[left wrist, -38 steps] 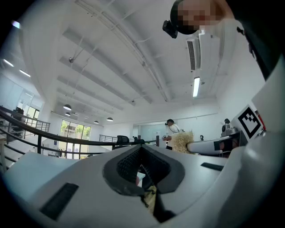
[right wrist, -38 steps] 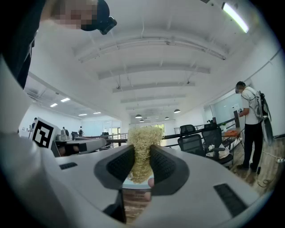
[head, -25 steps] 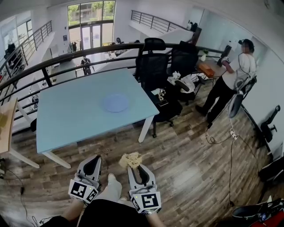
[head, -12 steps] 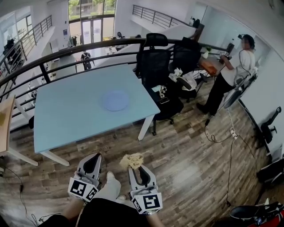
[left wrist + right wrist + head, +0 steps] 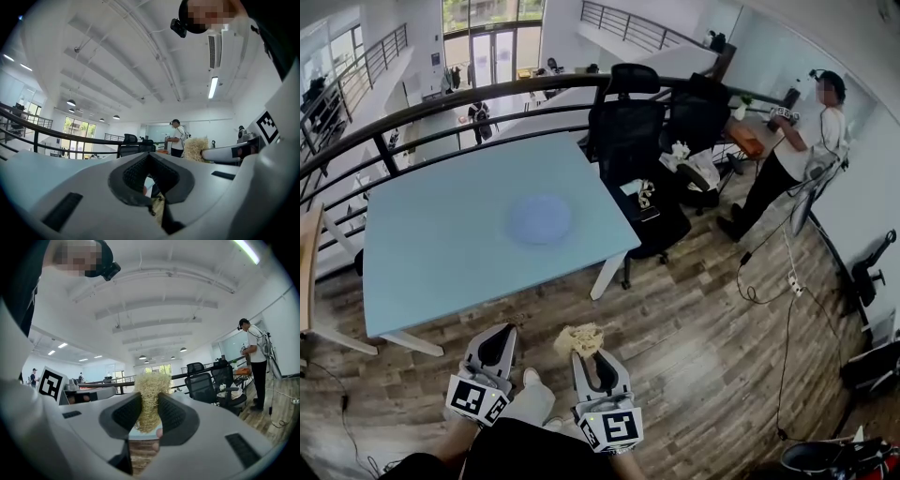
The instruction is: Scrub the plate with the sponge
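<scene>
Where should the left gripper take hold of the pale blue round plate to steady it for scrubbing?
The pale blue round plate lies flat on the light blue table, so probably only its thin rim offers a pinch. Take the near rim, coming from the person's side. The left gripper is shut and must open first.

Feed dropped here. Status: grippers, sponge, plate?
Right gripper shut on sponge; left gripper shut, empty. Plate on table ahead, untouched. Nothing blocking the way.
</scene>
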Tool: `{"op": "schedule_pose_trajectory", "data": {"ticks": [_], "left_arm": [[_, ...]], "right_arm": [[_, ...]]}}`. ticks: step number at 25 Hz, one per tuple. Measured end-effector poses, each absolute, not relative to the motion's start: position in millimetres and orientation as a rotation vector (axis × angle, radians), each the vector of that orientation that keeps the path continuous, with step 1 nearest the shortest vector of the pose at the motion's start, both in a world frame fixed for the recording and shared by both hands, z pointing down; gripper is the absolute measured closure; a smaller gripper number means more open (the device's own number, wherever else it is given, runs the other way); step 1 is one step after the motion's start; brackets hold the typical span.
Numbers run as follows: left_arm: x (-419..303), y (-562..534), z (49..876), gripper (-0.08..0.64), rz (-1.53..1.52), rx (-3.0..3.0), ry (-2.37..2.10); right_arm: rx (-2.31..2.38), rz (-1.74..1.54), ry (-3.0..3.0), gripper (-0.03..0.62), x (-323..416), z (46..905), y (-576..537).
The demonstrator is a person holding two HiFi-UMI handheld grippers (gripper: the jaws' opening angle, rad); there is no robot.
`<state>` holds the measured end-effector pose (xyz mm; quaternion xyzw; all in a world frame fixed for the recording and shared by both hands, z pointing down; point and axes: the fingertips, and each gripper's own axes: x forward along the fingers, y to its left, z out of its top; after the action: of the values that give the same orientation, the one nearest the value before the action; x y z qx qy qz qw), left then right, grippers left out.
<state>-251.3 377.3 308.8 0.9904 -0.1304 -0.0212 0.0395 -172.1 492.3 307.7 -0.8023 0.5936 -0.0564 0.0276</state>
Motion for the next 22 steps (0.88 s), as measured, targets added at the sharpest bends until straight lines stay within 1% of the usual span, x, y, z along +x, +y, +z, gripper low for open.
{"op": "schedule_pose_trajectory", "data": {"ticks": [11, 22], "left_arm": [[-196, 299, 302, 0.566, -0.041, 3.072, -0.313], [-180, 242, 301, 0.565, -0.054, 3.098, -0.293]], "right_arm": [[-2.502, -0.185, 1.802, 0.485, -126, 300, 405], [-2.491, -0.185, 1.817, 0.485, -113, 300, 340]]}}
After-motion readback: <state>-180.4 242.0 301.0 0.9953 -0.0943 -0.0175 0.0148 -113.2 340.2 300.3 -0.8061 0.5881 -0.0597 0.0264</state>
